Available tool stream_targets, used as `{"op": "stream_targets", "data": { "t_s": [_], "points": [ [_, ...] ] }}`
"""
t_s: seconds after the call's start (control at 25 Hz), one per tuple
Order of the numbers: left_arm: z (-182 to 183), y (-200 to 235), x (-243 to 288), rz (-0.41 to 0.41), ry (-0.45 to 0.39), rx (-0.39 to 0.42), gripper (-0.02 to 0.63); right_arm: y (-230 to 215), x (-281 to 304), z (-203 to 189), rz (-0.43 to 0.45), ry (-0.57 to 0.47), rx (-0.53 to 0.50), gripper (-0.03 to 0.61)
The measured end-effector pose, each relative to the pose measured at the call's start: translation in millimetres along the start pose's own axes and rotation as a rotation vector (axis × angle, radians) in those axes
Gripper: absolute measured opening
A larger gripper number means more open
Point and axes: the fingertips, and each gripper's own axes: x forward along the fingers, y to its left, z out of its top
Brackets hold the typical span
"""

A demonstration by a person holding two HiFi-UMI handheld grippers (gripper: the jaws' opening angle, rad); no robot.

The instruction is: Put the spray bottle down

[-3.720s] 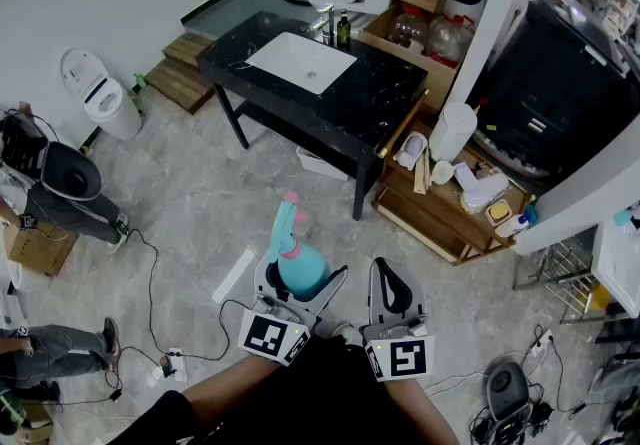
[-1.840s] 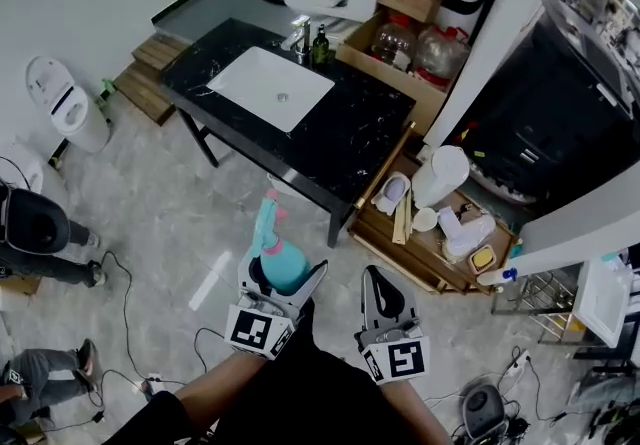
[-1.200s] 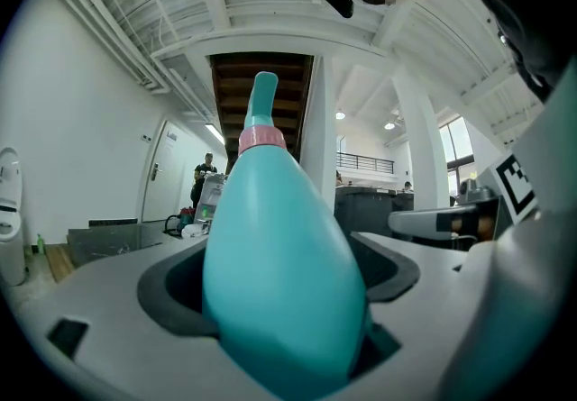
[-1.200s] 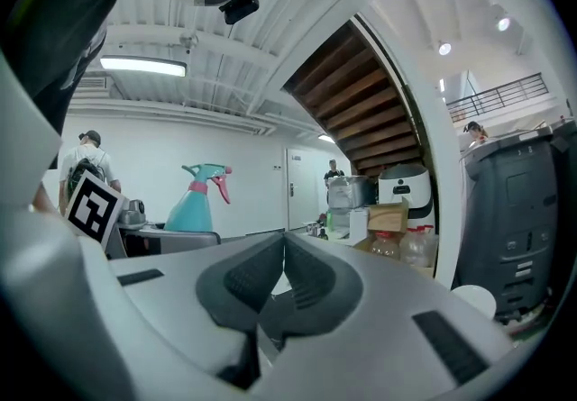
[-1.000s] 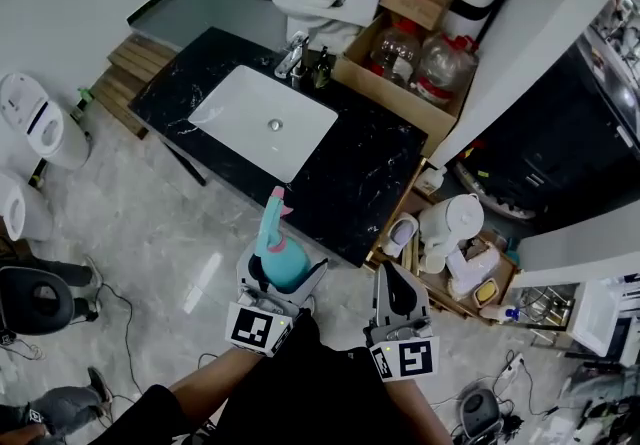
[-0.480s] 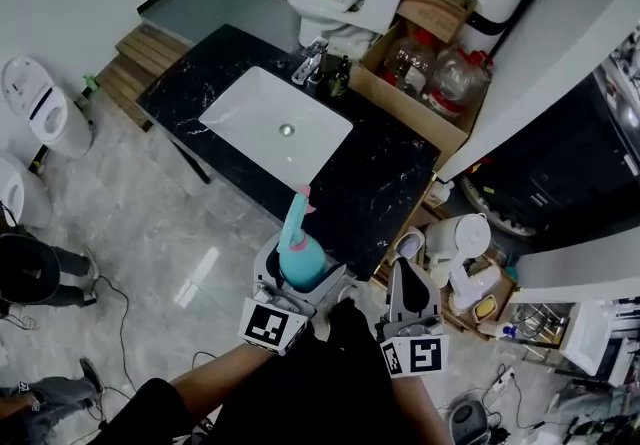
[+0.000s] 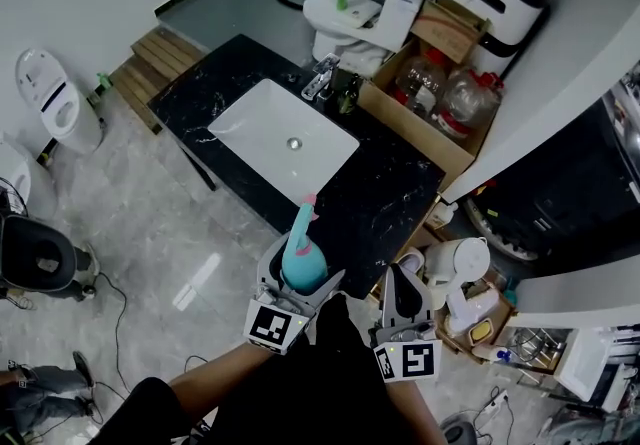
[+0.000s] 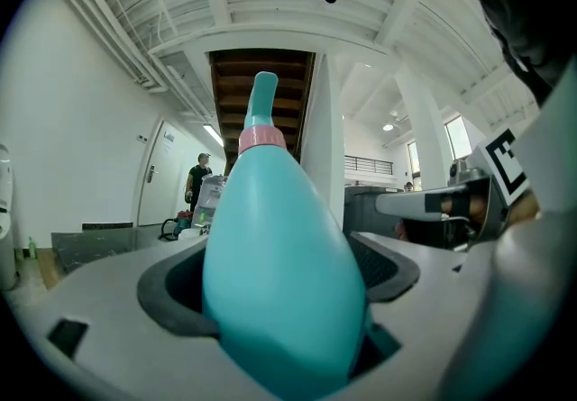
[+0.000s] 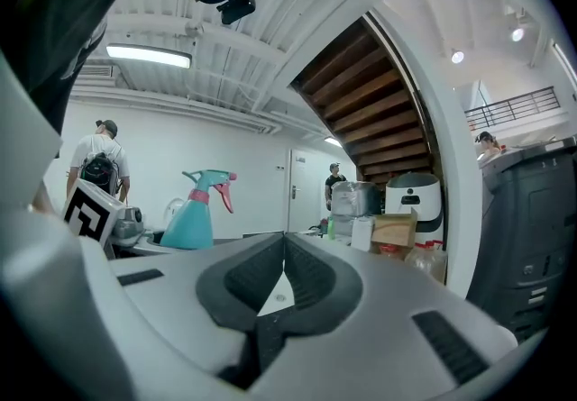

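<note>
A teal spray bottle (image 7: pixel 301 254) with a pink collar and trigger stands upright between the jaws of my left gripper (image 7: pixel 299 273), which is shut on its body. It hangs over the near edge of the black marble counter (image 7: pixel 380 195). The same bottle (image 8: pixel 279 287) fills the left gripper view, and the bottle (image 9: pixel 194 213) shows at the left of the right gripper view. My right gripper (image 7: pixel 399 289) is shut with nothing in it, just right of the bottle; its jaws (image 9: pixel 281 277) meet at the tips.
A white sink (image 7: pixel 283 140) is set in the counter, with a faucet (image 7: pixel 322 81) and a dark bottle (image 7: pixel 345 93) behind it. A white toilet (image 7: pixel 347 15) stands beyond. Boxes, jugs (image 7: pixel 440 91) and a white kettle (image 7: pixel 463 260) crowd the right side.
The view has come closer to the counter over these seconds. The left gripper has carried the bottle forward to the counter's near edge; the right gripper has kept alongside, shut.
</note>
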Motion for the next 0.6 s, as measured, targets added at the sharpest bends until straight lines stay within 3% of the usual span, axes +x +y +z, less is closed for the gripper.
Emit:
{"op": "stream_targets", "data": {
  "t_s": [0.2, 0.6],
  "points": [
    [-0.5, -4.2, 32.0, 0.021, 0.001, 0.005, 0.448, -28.0, 14.7, -15.4, 0.015, -0.011, 0.057, 0.017],
    [-10.6, -14.7, 114.0, 0.011, 0.023, 0.055, 0.448, -98.7, 52.0, -26.8, 0.012, -0.017, 0.045, 0.017]
  ]
}}
